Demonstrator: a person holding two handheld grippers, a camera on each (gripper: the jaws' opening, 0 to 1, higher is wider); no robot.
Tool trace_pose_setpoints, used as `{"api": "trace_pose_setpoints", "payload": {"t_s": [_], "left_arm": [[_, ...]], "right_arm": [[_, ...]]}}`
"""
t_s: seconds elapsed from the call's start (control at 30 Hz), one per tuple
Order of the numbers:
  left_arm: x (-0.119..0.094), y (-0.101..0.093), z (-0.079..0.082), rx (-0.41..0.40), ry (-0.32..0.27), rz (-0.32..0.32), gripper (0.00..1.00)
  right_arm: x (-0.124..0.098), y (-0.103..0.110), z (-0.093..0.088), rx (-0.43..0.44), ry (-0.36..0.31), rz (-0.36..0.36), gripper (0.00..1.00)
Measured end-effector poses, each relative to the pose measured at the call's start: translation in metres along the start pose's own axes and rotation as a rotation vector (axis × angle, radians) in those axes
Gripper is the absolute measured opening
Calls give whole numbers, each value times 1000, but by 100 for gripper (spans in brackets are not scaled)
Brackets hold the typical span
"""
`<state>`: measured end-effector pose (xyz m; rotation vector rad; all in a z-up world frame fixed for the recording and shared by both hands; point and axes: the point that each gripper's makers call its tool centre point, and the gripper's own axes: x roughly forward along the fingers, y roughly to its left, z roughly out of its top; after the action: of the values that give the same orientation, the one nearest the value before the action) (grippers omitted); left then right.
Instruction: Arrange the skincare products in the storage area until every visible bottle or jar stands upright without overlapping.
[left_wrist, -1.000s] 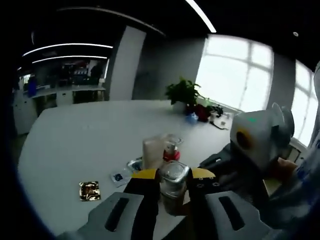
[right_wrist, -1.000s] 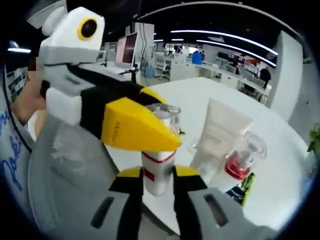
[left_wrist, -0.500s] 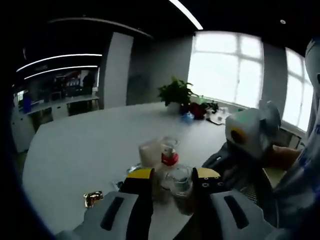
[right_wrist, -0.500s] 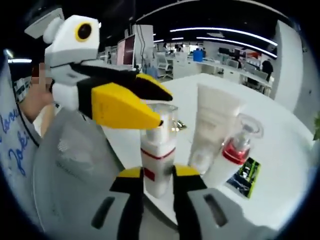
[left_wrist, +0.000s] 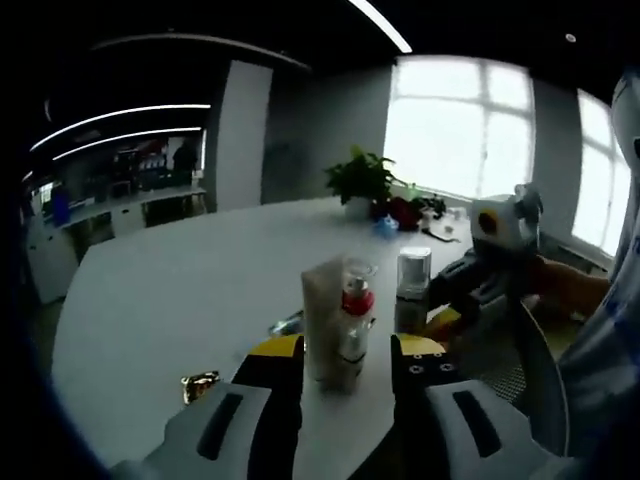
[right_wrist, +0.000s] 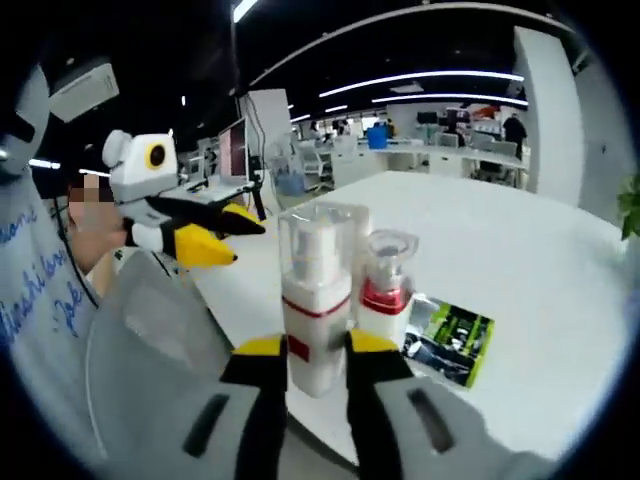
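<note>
Pump bottle (right_wrist: 316, 300) upright, clamped by right gripper (right_wrist: 316, 352); left gripper (left_wrist: 345, 347) empty

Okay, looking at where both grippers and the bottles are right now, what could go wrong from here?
The right gripper clamps the white pump bottle with the clear cap and red band low on its body, so it might tip when released. The small bottle with the red collar stands right beside it and could be knocked. In the left gripper view, the open left gripper sits close to the pale tube and may bump it.
</note>
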<state>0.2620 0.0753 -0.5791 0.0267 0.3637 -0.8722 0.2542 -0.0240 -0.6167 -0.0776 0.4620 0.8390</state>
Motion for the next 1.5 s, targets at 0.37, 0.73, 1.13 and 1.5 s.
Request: {"api": "trace_pose_setpoints", "payload": {"t_s": [0.37, 0.73, 1.13, 1.5], "left_arm": [[-4, 5, -7, -13, 23, -2, 33], [-7, 6, -8, -10, 28, 9, 35], [-4, 3, -10, -12, 38, 3, 34], [-5, 6, -8, -14, 32, 3, 32]], "right_arm": [[-7, -60, -25, -96, -67, -92, 21], [10, -75, -53, -99, -89, -108, 21], [20, -69, -65, -116, -81, -89, 22], [24, -69, -74, -114, -74, -74, 23]]}}
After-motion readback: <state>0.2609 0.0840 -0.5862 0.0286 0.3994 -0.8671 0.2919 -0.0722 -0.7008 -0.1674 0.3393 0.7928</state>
